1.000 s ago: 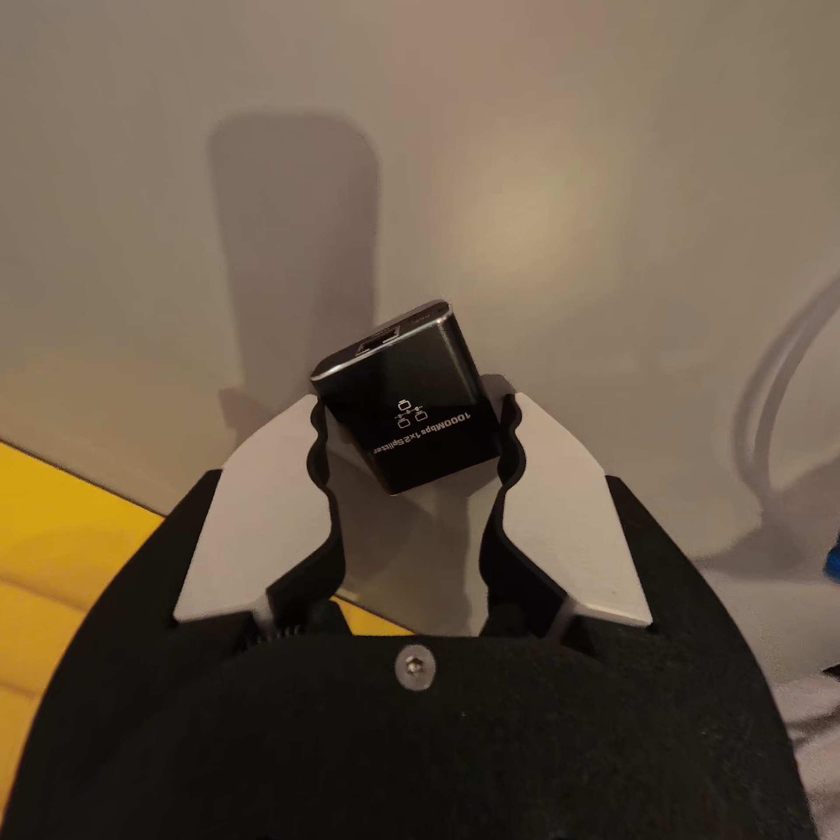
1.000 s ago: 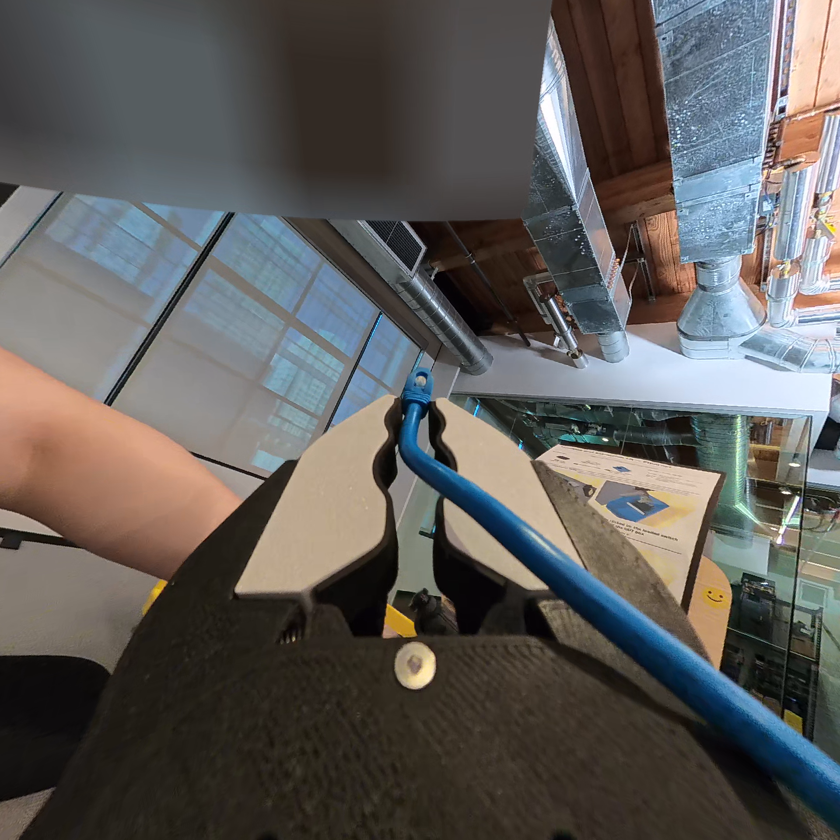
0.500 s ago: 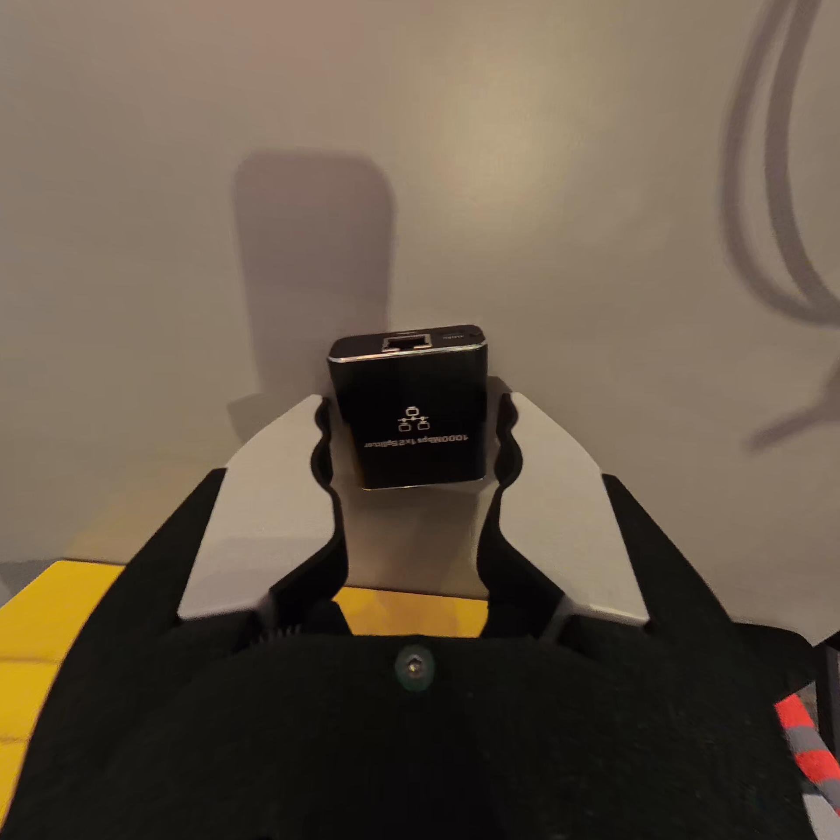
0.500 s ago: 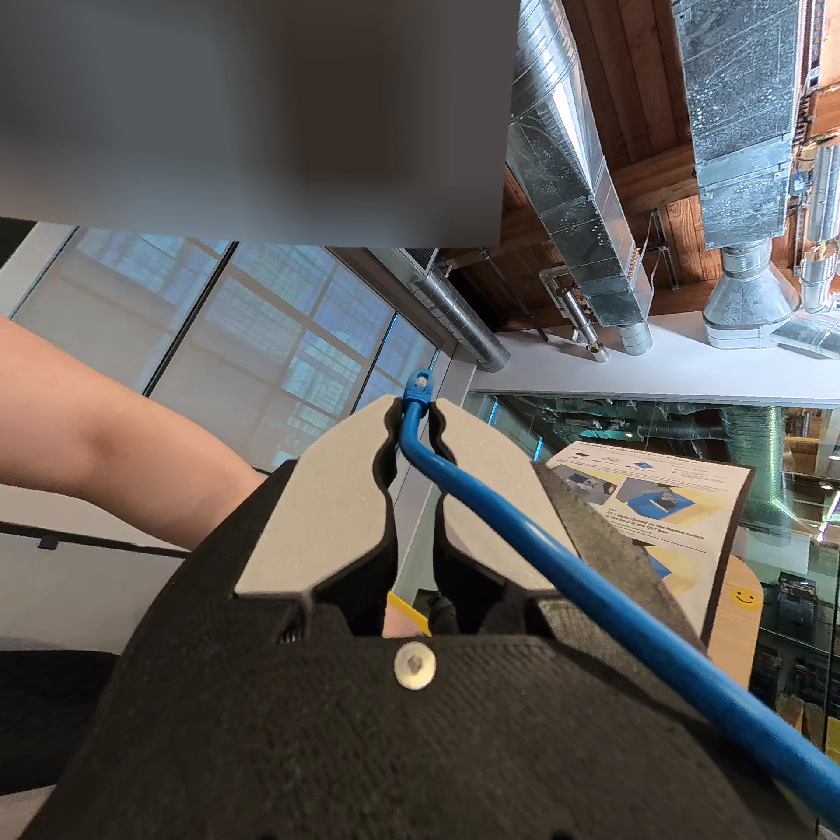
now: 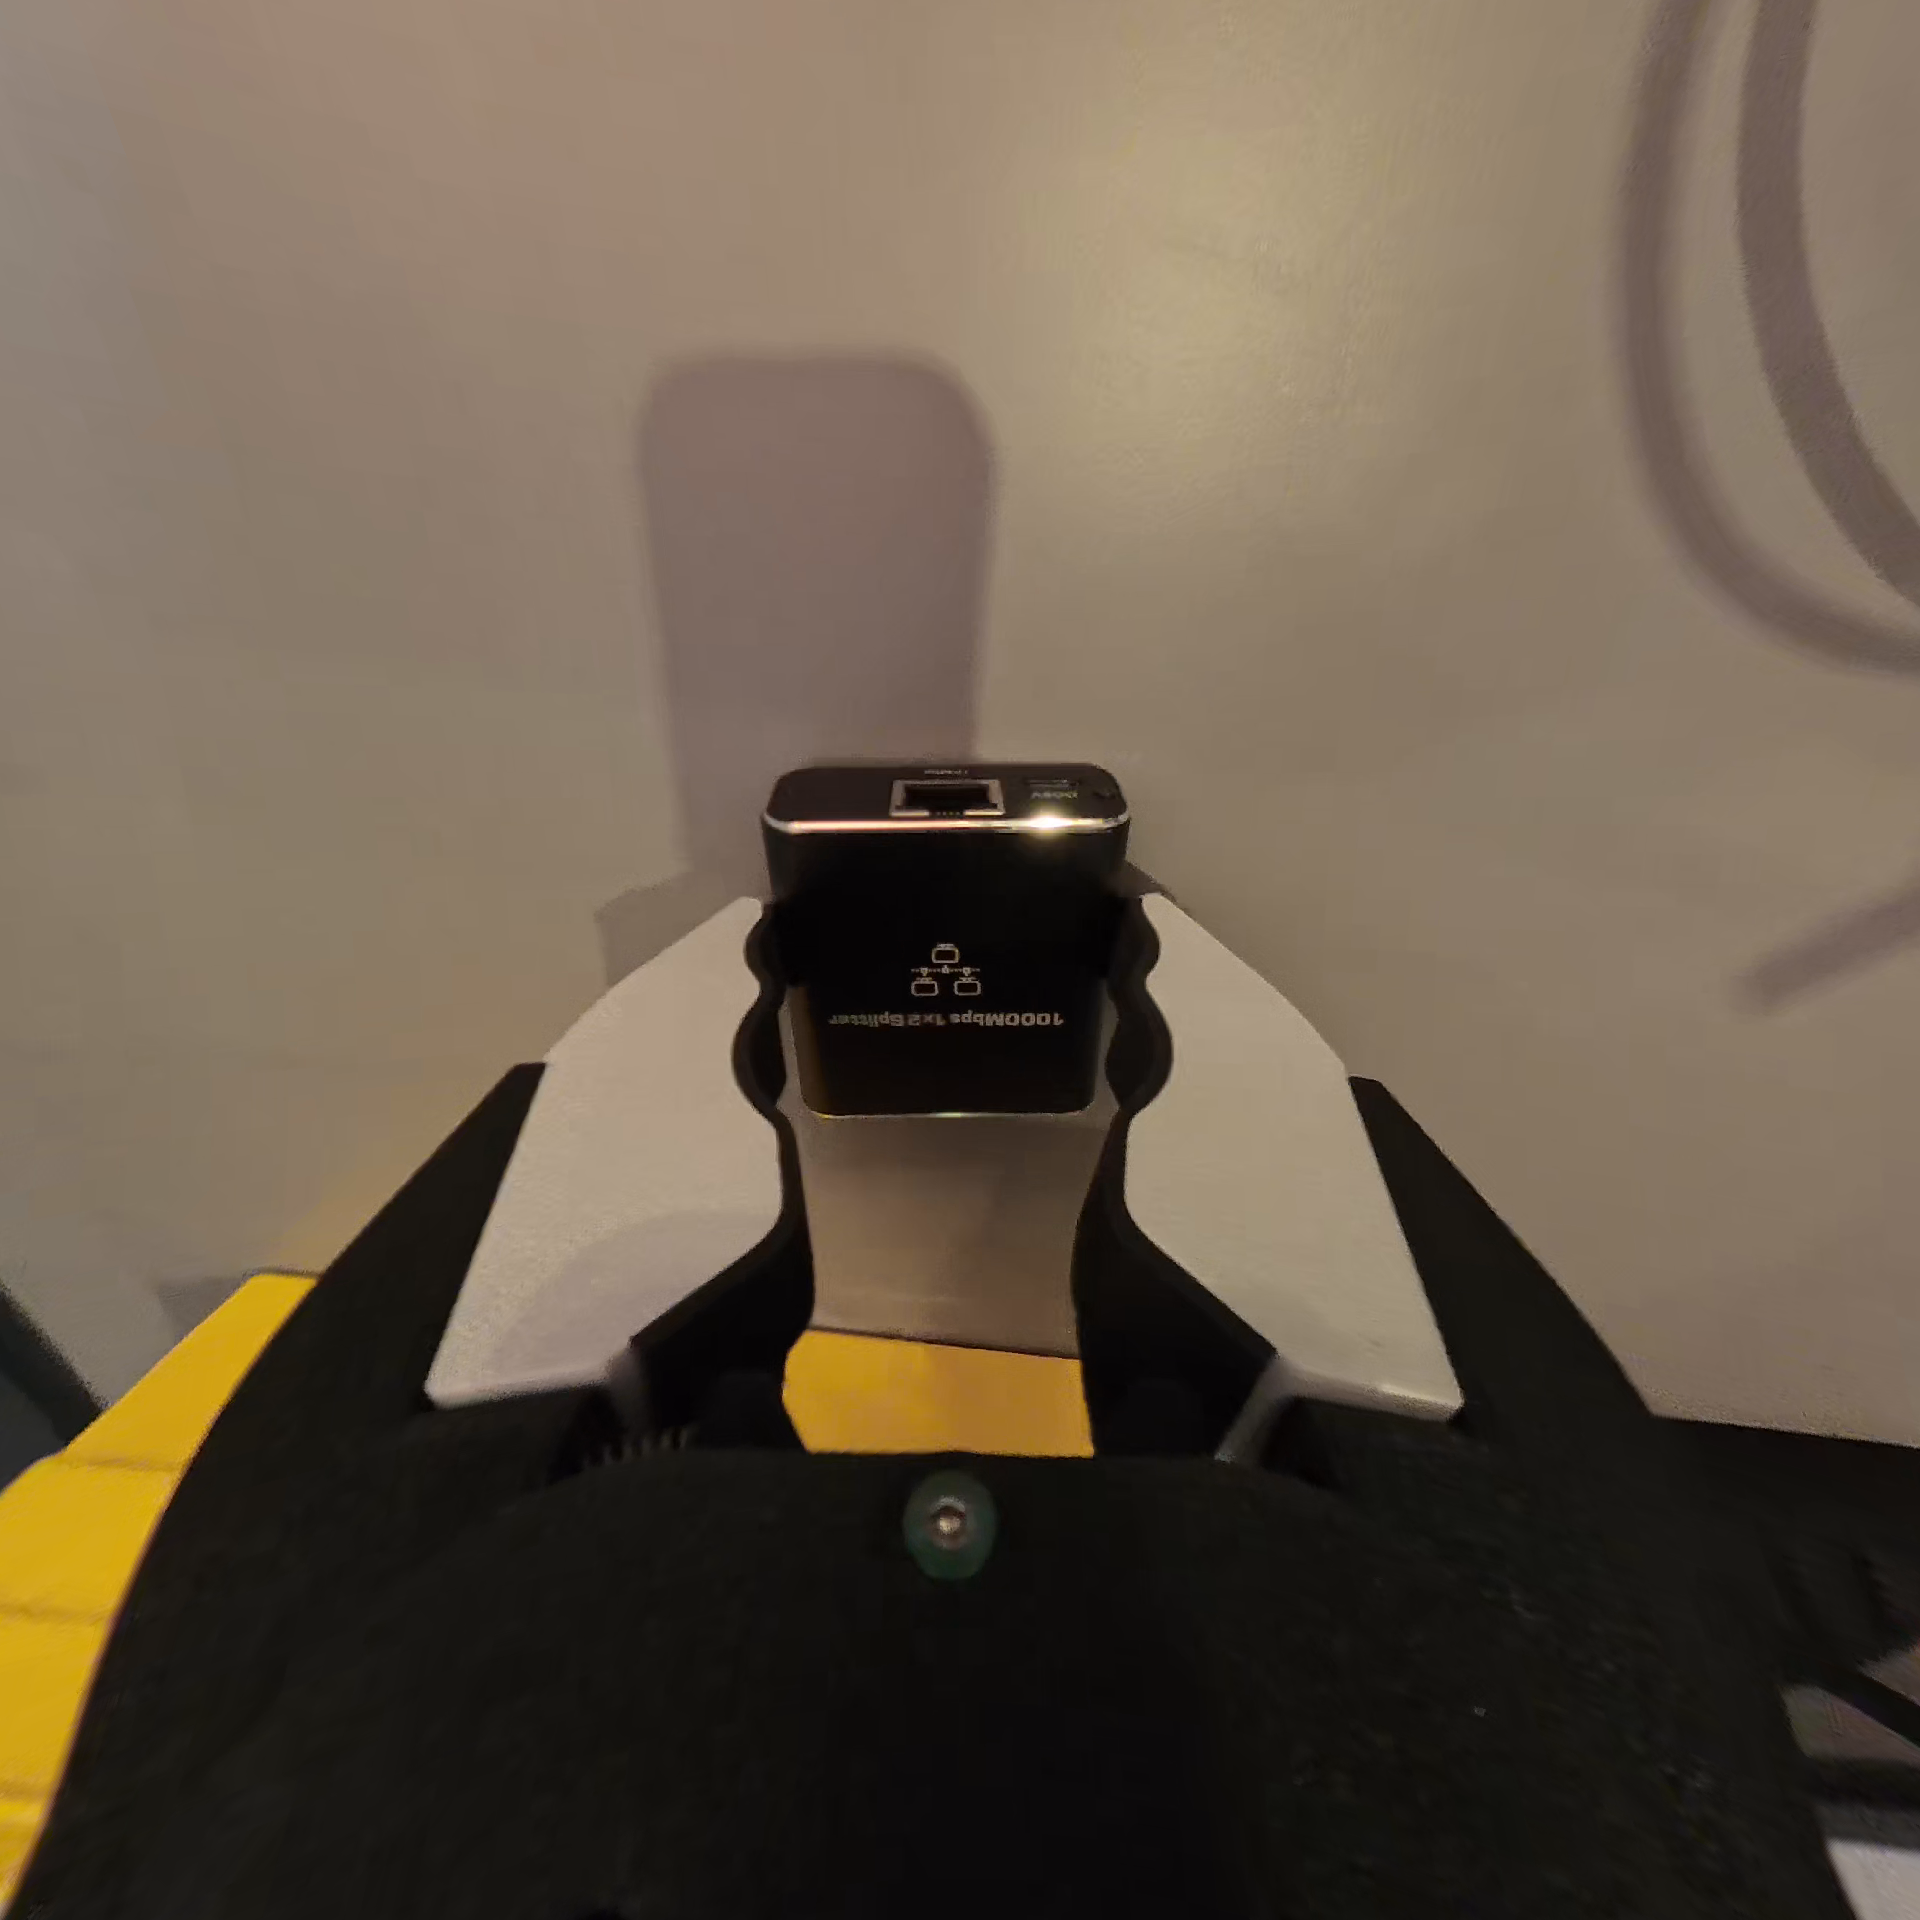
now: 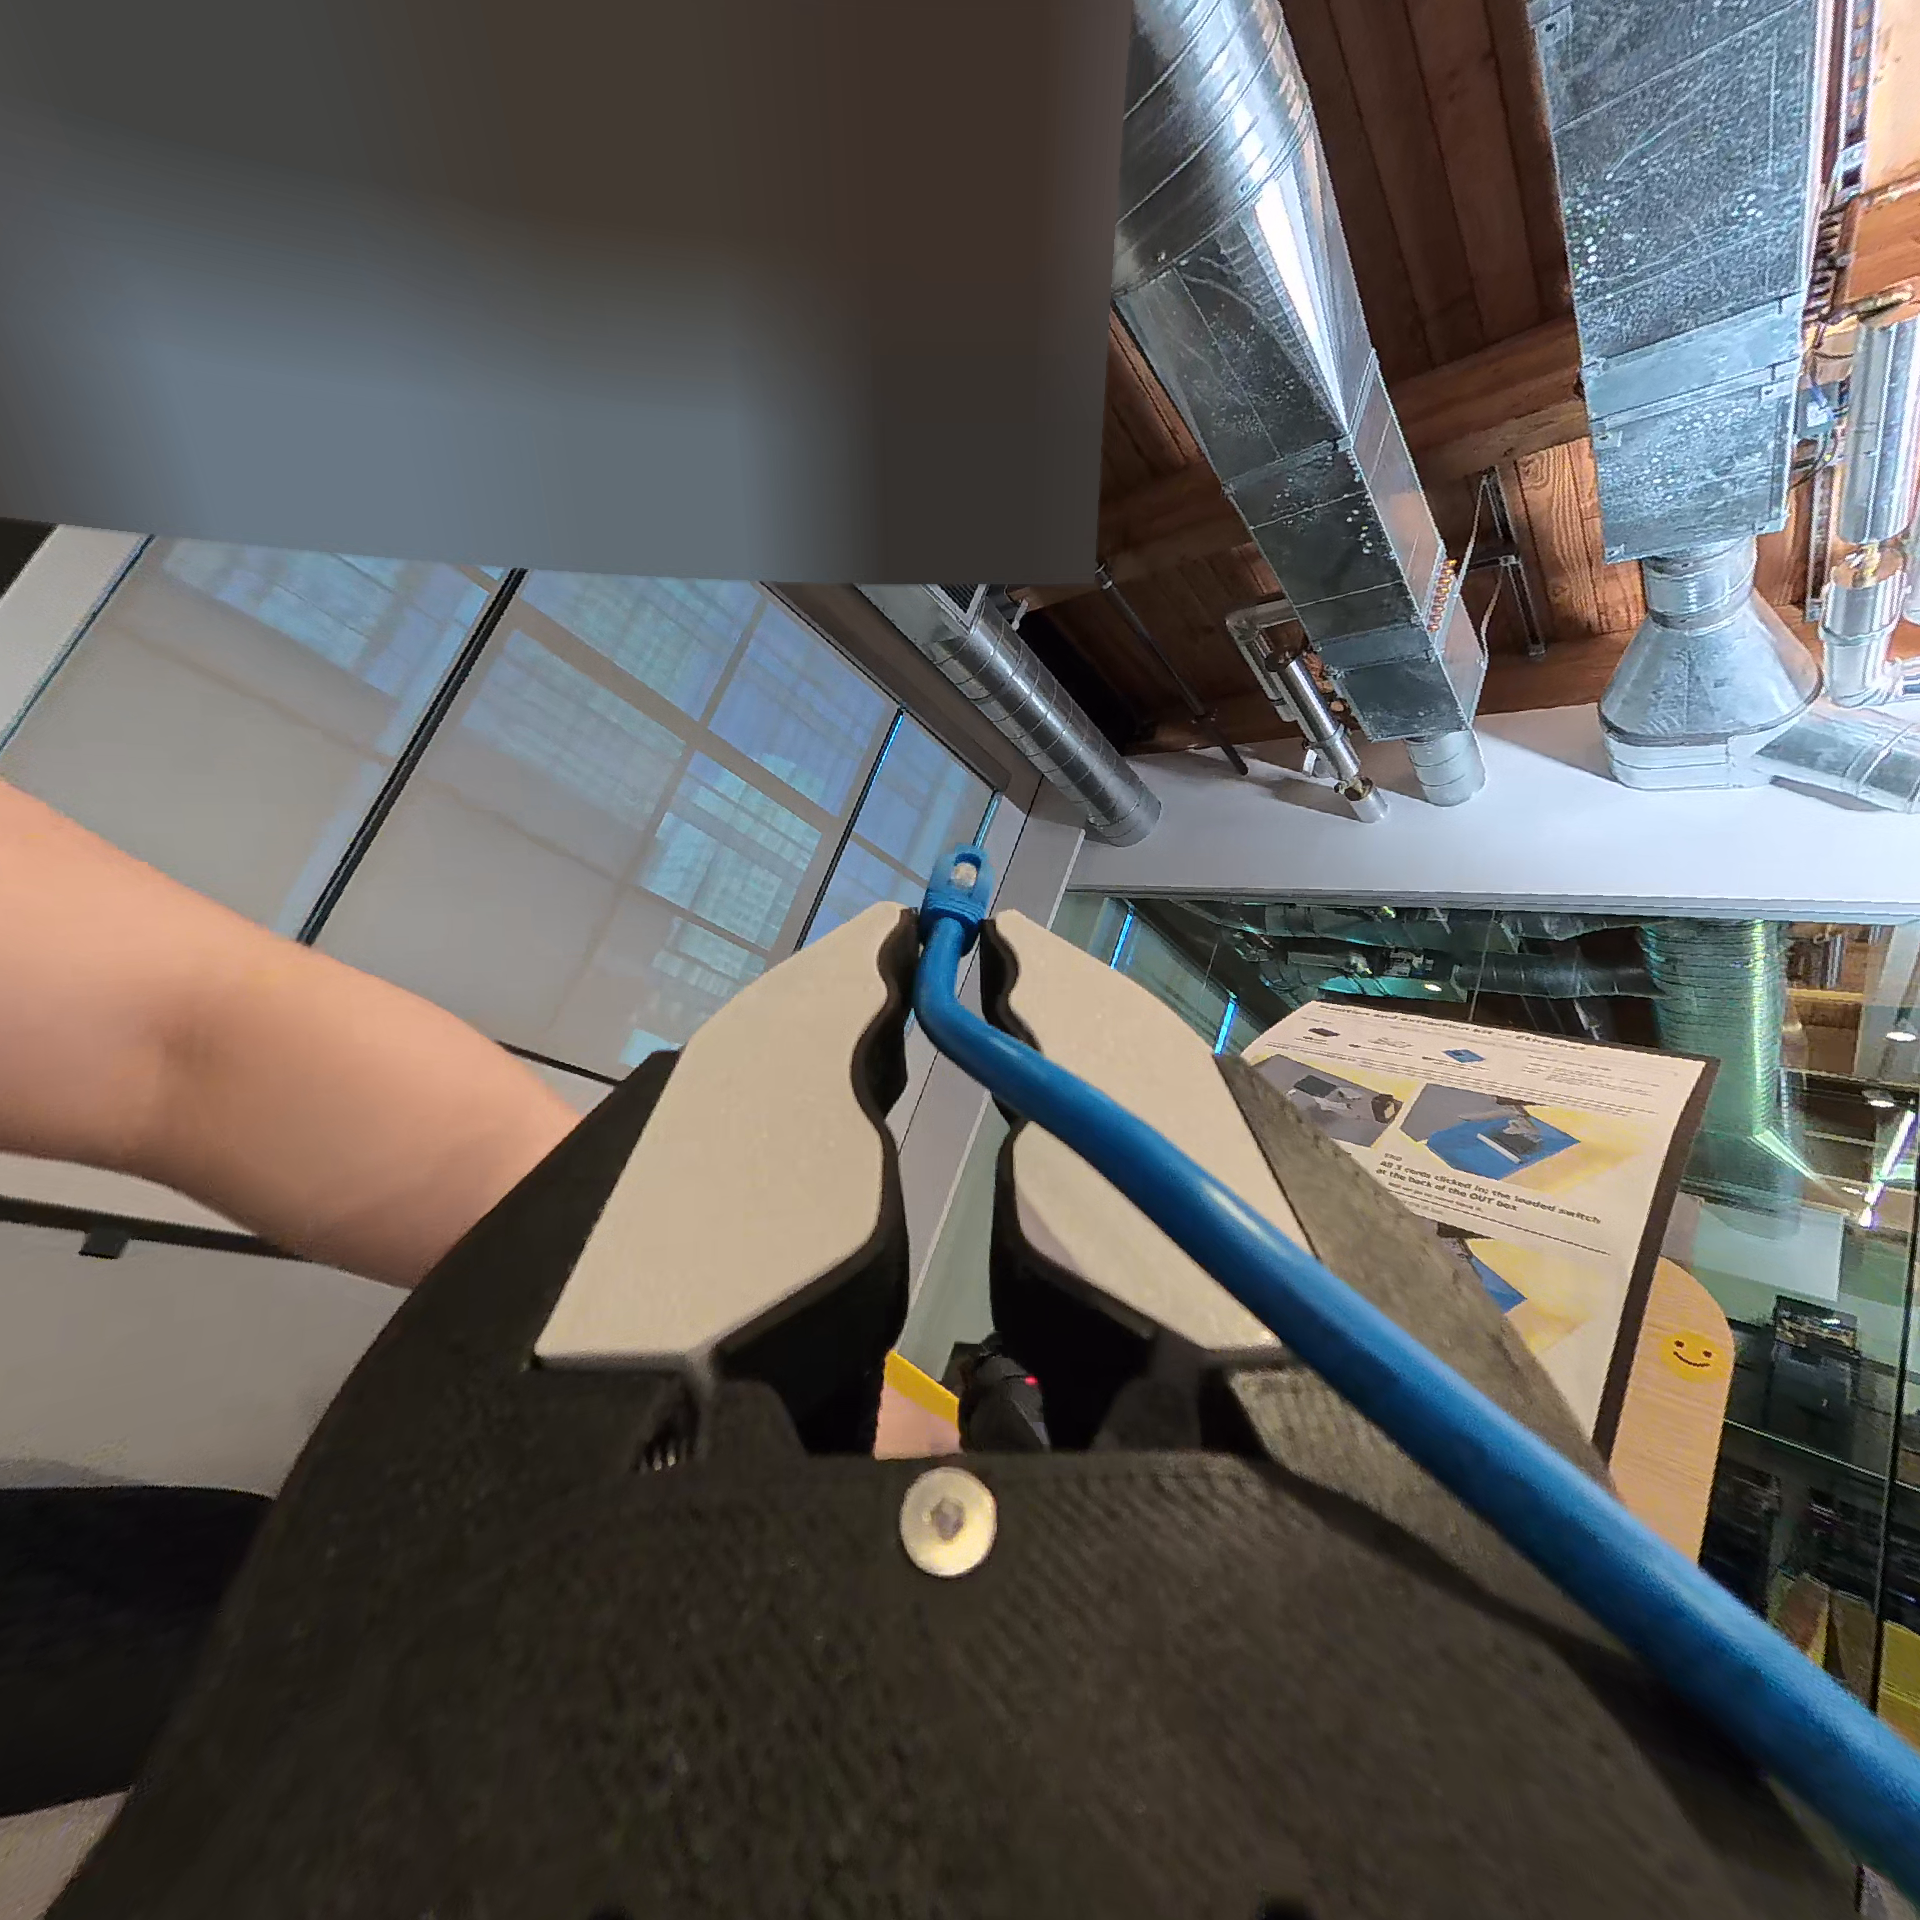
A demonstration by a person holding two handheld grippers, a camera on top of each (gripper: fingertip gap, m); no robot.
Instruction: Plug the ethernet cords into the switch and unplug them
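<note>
In the left wrist view the black switch (image 5: 940,873), a small box, lies flat on the grey table (image 5: 1351,520) with one empty port (image 5: 945,798) facing away from me. My left gripper (image 5: 945,914) is shut on it, with both pads against its two sides. In the right wrist view my right gripper (image 6: 951,920) points up towards the ceiling and is shut on a blue ethernet cord (image 6: 1143,1122) just behind its plug (image 6: 958,883). The plug sticks out past the fingertips. The cord trails back over the right finger to the lower right.
A yellow surface (image 5: 83,1507) lies under the left gripper at the near left. Cable shadows fall on the table at the upper right (image 5: 1766,416). A person's forearm (image 6: 208,1039) is left of the right gripper. A printed sheet on a board (image 6: 1455,1143) stands at the right. The grippers' ends are close to 35 centimeters from one another.
The switch lay skewed and loose between my open left fingers. It now sits square and the left pads have closed on its sides. The right gripper has kept its hold on the cord.
</note>
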